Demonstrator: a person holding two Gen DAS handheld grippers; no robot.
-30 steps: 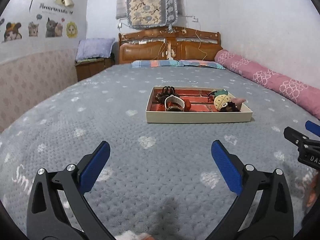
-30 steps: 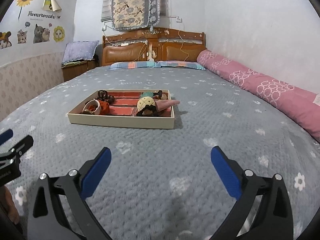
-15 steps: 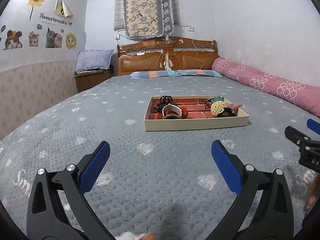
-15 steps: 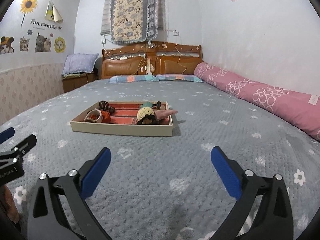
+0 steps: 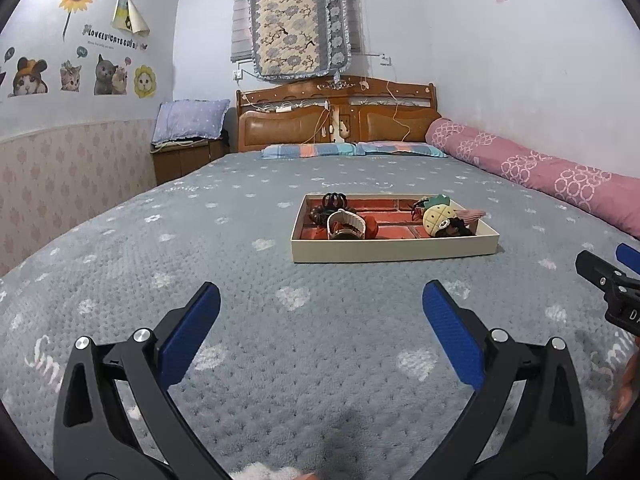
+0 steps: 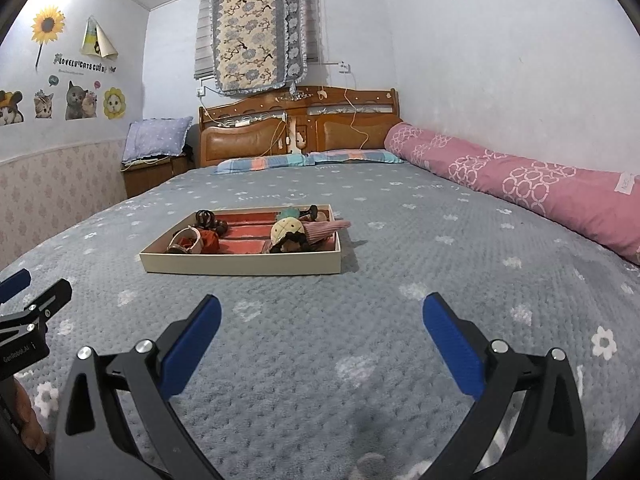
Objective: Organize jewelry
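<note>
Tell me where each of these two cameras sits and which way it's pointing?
Left wrist: on the left gripper, low over the grey bedspread, facing the headboard; its open fingers and the right gripper's tip at the right edge show.
Right wrist: on the right gripper, facing the same way; its open fingers, plus the left gripper's tip at the left edge.
Shared: the jewelry tray, the pink bolster.
</note>
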